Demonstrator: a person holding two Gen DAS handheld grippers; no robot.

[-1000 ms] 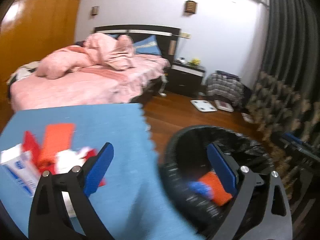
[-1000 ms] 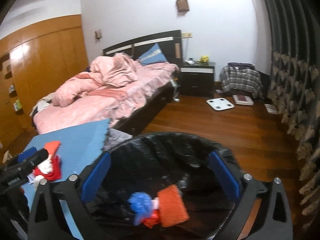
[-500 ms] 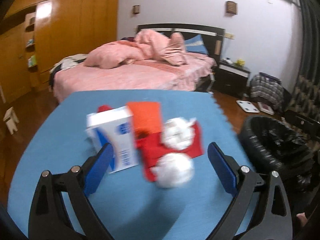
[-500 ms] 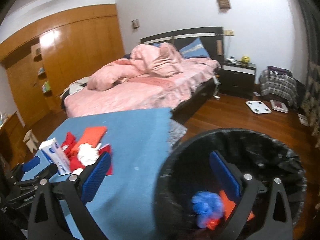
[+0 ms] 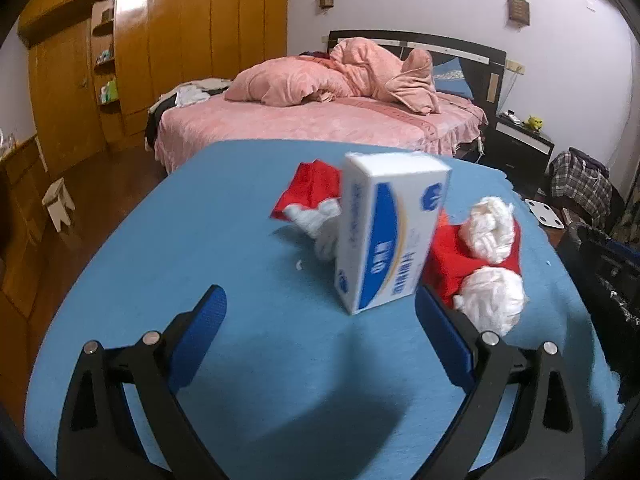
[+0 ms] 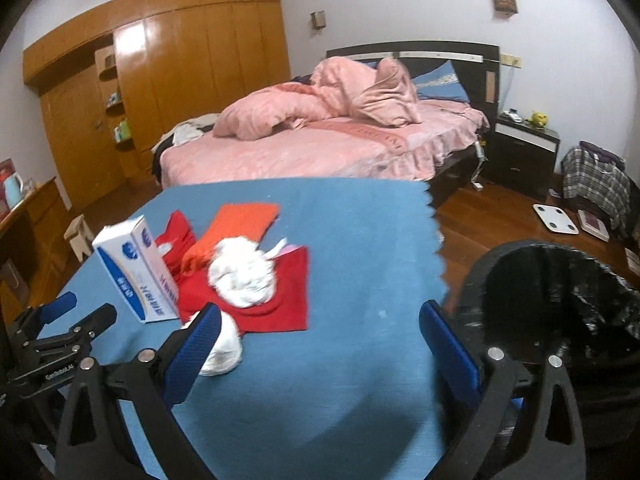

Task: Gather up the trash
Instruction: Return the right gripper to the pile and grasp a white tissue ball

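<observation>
Matt blue felt-like mat [image 5: 248,240], glossy cardboard box [image 5: 390,236]

Before me: one white-and-blue box [image 5: 390,232], three white paper wads [image 6: 242,276], one orange cloth [image 6: 240,224], one bin [image 6: 560,312].

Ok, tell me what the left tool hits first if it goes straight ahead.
Probably the white and blue box: it stands on the blue mat just ahead of the open left tool, slightly right of centre. Depth is uncertain.

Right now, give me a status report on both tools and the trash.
Left tool open, empty, facing box. Right tool open, empty. Paper wads still on table. Bin right, unobstructed.
</observation>
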